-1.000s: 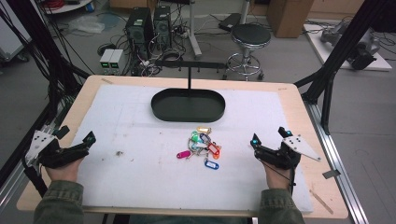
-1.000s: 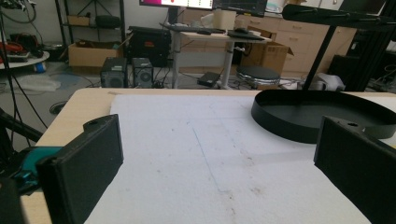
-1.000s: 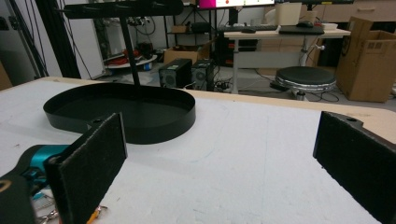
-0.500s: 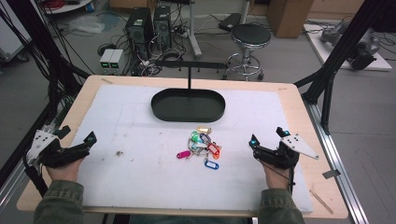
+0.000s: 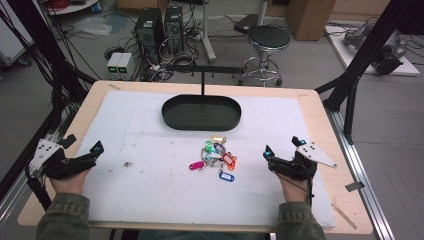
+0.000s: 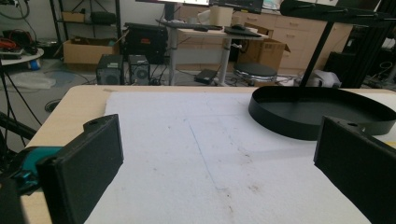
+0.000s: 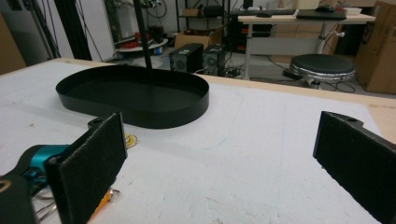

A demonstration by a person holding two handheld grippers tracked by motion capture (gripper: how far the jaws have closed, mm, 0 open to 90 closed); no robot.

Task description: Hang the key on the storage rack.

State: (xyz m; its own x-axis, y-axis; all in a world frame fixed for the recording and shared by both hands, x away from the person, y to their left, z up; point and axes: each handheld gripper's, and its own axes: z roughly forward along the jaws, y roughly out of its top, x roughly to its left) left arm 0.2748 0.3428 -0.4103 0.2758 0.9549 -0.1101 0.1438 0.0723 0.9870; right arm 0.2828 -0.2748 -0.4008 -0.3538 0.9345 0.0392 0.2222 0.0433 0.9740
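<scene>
Key tags point(image 5: 215, 157) in many colours lie in a loose heap at the centre of the high view, on the white mat point(image 5: 150, 195), just below the black oval tray point(image 5: 201, 112) that sits in the upper middle of the frame under a thin black stand point(image 5: 202, 75). None of the tags is in the tray, whose floor looks bare in both gripper views, so the work appears not yet begun: every tag is left to pick up, and the tray seems the likely place for them. The left gripper point(image 5: 92, 152) rests at the lower left of the high view, well apart from the heap, its jaws spread wide with nothing between them. The right gripper point(image 5: 268, 155) sits at the lower right, near the heap's right edge, jaws likewise spread and empty; in the right gripper view a few tags point(image 7: 112, 193) peek out at the lower left beside its jaw. The right gripper looks better placed to start.
</scene>
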